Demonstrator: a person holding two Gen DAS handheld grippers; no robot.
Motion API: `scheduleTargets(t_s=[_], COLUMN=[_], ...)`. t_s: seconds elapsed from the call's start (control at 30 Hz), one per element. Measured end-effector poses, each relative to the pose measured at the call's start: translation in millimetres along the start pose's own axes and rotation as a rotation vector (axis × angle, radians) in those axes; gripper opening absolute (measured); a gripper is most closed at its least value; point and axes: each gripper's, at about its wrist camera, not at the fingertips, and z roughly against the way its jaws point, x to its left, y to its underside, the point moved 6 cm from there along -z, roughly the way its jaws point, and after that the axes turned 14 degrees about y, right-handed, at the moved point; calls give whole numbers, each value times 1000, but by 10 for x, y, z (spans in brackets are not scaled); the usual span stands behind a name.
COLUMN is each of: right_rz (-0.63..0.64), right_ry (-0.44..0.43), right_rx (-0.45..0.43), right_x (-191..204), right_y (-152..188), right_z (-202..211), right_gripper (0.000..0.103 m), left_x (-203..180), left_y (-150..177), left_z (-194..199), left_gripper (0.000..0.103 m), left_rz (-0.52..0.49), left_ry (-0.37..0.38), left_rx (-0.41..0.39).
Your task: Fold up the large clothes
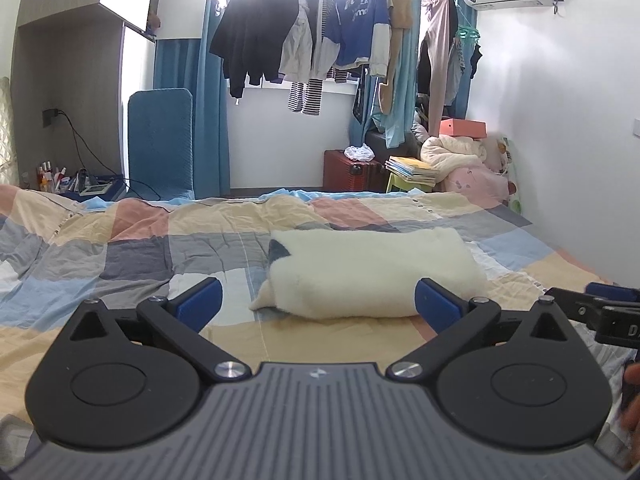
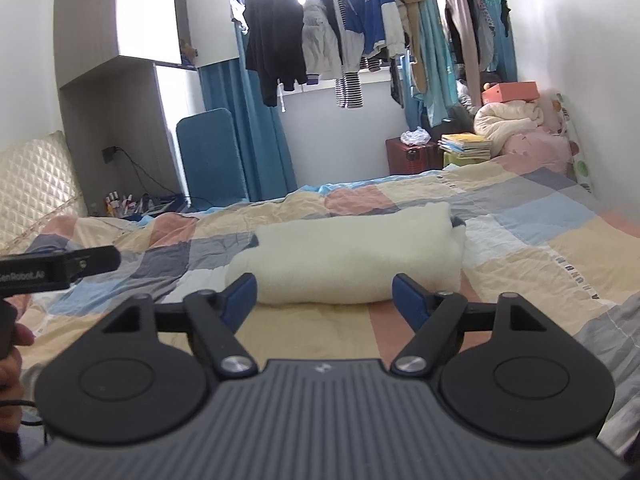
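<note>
A white fleecy garment (image 1: 368, 272) lies folded into a thick rectangle on the patchwork bed cover (image 1: 120, 248); a grey patch shows at its left end. My left gripper (image 1: 318, 304) stands open just short of the bundle's near edge, with nothing between its blue pads. In the right wrist view the same folded garment (image 2: 352, 256) lies ahead of my right gripper (image 2: 324, 296), which is open too, its pads apart from the cloth. The right gripper's black finger pokes in at the right edge of the left wrist view (image 1: 596, 308).
Clothes hang on a rail (image 1: 320, 28) across the bright window beyond the bed. A red suitcase (image 1: 352, 170), stacked books (image 1: 412, 170), bundled bedding (image 1: 460, 156) and a blue upright panel (image 1: 160, 140) stand past the bed's far edge. A quilted headboard (image 2: 36, 184) is at left.
</note>
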Motion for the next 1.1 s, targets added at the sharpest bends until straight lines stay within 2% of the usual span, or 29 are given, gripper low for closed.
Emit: scheduleTargets(t_s=[0.03, 0.2, 1.1], right_rz=[-6, 0, 26], right_ry=[8, 30, 19], right_rx=[-2, 9, 17], right_x=[-16, -15, 66], right_y=[-9, -4, -7], right_z=[0, -18, 13], right_gripper=[103, 103, 103], left_x=[6, 4, -50], left_y=[-1, -9, -1], left_z=[3, 32, 116], left_gripper=[103, 103, 103], left_rz=[0, 2, -2], left_ry=[0, -8, -6], left_rx=[0, 1, -4])
